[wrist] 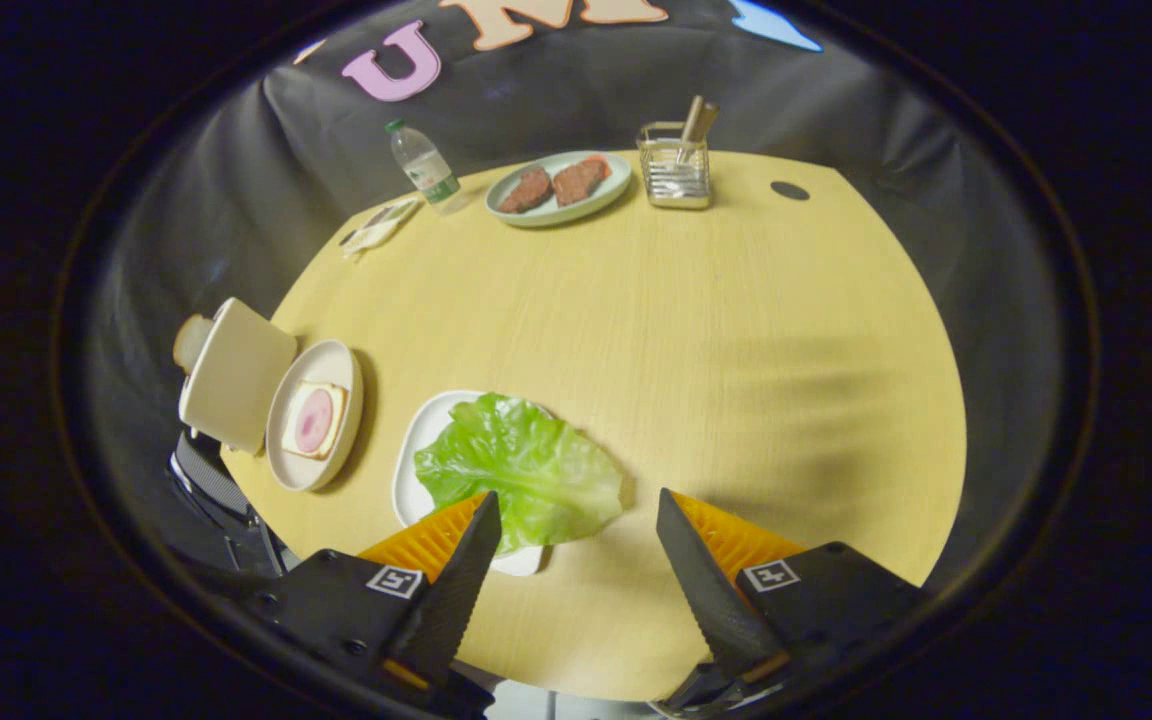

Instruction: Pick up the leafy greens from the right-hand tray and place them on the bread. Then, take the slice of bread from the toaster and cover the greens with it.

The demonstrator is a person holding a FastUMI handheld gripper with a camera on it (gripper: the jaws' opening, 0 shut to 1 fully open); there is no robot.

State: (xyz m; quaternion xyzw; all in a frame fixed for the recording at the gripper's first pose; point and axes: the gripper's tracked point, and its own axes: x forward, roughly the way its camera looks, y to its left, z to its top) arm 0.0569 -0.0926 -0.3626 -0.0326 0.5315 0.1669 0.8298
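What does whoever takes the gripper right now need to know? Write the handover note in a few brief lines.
Gripper: fingers open, holding nothing, above the wooden table.
Green lettuce leaf: lying on the white tray just ahead of the fingers, one finger over its near edge.
Slice of bread with a pink ham round: on the round cream plate beyond the tray, beside the cream toaster.
Toaster slice: poking out of the toaster.
Done: nothing yet.
Left: grasp the leaf, lay it on the ham bread, then pull the toaster slice and cover the leaf.
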